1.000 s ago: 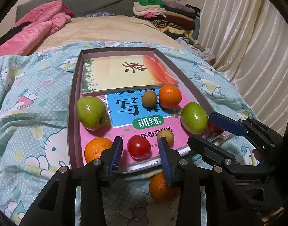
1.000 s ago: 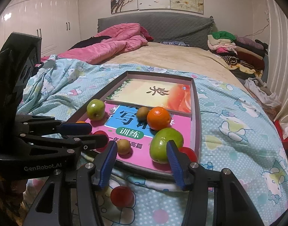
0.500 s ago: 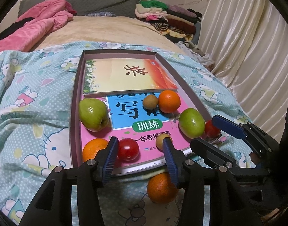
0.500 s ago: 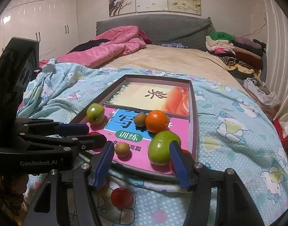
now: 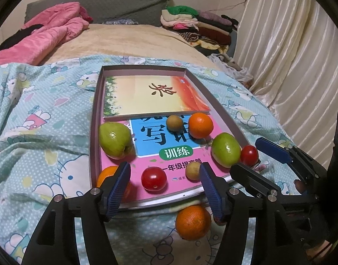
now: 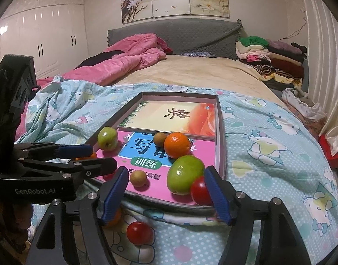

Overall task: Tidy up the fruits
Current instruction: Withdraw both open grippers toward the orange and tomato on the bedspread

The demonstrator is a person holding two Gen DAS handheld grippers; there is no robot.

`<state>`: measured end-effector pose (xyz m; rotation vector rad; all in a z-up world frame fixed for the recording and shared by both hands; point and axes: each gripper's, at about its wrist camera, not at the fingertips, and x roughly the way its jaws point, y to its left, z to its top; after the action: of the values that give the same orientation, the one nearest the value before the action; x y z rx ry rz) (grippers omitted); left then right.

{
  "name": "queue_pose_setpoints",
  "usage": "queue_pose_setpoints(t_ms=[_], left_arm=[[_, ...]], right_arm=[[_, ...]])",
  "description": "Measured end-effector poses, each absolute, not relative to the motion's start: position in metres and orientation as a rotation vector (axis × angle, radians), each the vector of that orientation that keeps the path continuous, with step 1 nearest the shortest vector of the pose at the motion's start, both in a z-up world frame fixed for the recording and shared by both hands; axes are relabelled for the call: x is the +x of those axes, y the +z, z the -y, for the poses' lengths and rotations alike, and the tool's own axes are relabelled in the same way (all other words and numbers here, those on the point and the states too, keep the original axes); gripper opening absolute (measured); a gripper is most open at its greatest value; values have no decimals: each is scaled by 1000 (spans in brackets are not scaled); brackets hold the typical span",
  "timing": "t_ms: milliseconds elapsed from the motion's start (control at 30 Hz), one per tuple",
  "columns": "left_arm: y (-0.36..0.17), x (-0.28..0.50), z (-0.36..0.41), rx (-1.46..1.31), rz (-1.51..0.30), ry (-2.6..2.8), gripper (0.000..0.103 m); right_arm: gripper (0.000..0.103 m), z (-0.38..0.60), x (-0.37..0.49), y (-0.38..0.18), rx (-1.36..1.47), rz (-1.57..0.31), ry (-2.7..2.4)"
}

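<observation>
A shallow grey tray (image 5: 94, 119) (image 6: 221, 132) lies on the bed with two books in it. On the pink book lie two green fruits (image 5: 115, 140) (image 5: 225, 149), oranges (image 5: 200, 125) (image 5: 107, 175), red tomatoes (image 5: 153, 178) (image 5: 249, 155) and small brown fruits (image 5: 174, 122) (image 5: 192, 170). An orange (image 5: 192, 222) and a tomato (image 6: 139, 233) lie on the bedspread in front of the tray. My left gripper (image 5: 164, 190) is open and empty above the tray's near edge. My right gripper (image 6: 166, 195) is open and empty, beside it on the right.
A blue cartoon-print bedspread (image 6: 268, 154) covers the near bed. A pink quilt (image 6: 124, 64) lies far left, folded clothes (image 6: 268, 55) far right. Curtains (image 5: 290, 55) hang at the right. White wardrobes (image 6: 40, 37) stand at the left wall.
Both grippers have drawn back and risen a little from the tray, and both have opened wider. No fruit has moved.
</observation>
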<state>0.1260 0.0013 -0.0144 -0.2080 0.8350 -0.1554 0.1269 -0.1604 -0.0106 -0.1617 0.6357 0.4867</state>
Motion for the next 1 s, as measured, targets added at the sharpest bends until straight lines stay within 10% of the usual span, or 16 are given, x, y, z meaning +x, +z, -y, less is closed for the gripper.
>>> queue_pose_setpoints(t_ms=[1000], left_arm=[[5,107,-30,-277,-775,-98,78]], right_arm=[[89,167,119,4,-109,-577,491]])
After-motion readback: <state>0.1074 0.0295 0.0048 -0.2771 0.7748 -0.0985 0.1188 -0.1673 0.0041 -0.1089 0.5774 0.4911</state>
